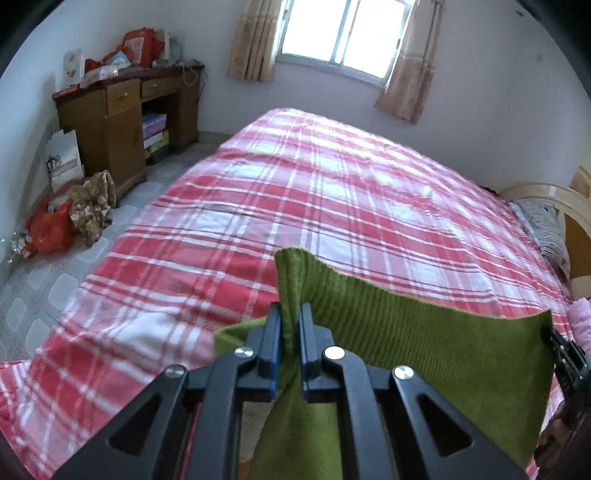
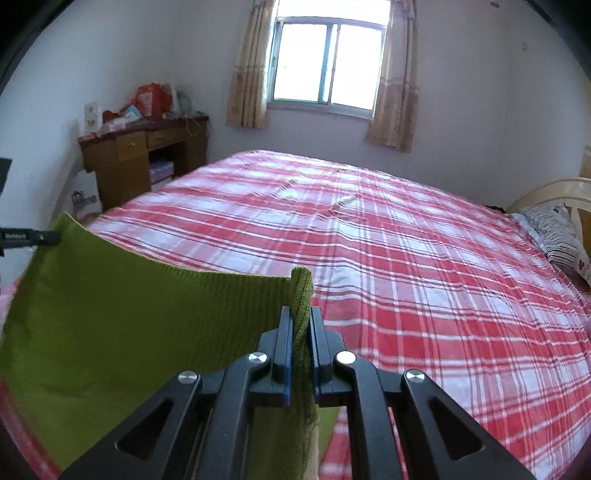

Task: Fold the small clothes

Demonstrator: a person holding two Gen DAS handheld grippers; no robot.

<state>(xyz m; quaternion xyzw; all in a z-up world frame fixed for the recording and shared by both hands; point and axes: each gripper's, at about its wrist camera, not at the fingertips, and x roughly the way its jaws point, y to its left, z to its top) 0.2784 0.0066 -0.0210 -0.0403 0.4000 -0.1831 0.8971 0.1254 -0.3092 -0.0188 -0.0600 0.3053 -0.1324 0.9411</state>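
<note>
- The green knit garment [image 1: 424, 332] is held stretched above the plaid bed [image 1: 295, 192], ready for laying flat.
- One corner is clamped by the left gripper [image 1: 290, 314], the other by the right gripper [image 2: 300, 317].

Garment [image 1: 424, 343] above bed [image 1: 295, 192], desk [image 1: 122, 118] left — window [image 1: 343, 33] behind

Lower part of green ribbed knit garment [image 1: 424, 343] hidden behind black gripper linkages, striped pillow [image 2: 565, 236] cut off by frame edge, cluttered desk-top items [image 1: 122, 55] blurred.
</note>
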